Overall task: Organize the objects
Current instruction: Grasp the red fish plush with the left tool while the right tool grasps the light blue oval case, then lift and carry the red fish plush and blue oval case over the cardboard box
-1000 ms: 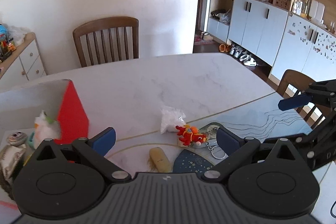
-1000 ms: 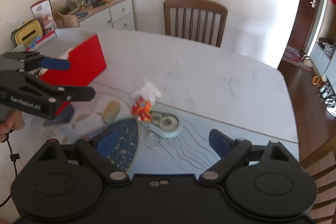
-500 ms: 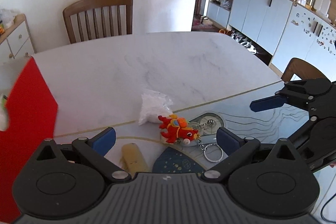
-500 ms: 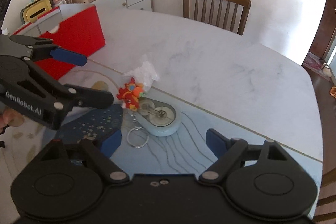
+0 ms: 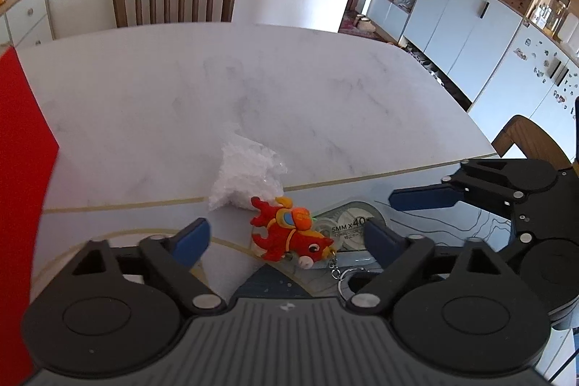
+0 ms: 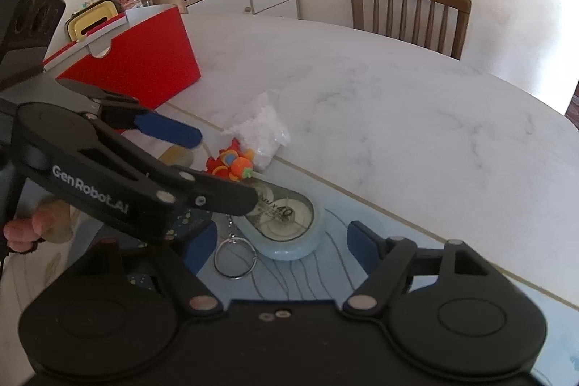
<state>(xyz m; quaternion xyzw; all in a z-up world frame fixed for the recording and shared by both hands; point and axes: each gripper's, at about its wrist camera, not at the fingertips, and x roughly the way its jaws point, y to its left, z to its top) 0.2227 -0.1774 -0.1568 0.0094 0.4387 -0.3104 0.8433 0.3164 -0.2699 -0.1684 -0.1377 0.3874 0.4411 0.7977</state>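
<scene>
The left gripper [image 5: 286, 237] hovers with its jaws spread, having just been closing a little, and the red fish keychain [image 5: 289, 234] sits between them on the tabletop [image 5: 253, 89], not yet touched. The right gripper [image 6: 282, 243] is also spread and has just been narrowing; the pale blue correction tape dispenser [image 6: 289, 223] lies between its fingers with clear gaps on both sides. In the left wrist view the fish lies at 6 o'clock of the crumpled clear plastic bag [image 5: 246, 176], and the dispenser [image 5: 347, 227] touches the fish at its 3 o'clock. The fish looks like moulded soft rubber: light, slightly yielding, grippy rather than slick, and unlikely to break. Its flat body is the sound place to pinch, across the midsection, since the fins and tail are thin and would bend away. The metal key ring [image 6: 235, 259] on its short chain will dangle and may drag against the dispenser as it lifts. The dispenser seems a rigid plastic shell, light and smooth, so the pads could slide on its rounded edge; pinching across its narrower width looks safest. The bag would crush to nothing and weigh almost nothing. The red storage box [image 6: 144, 60] stands at 10 o'clock of the fish in the right wrist view, a likely destination.
</scene>
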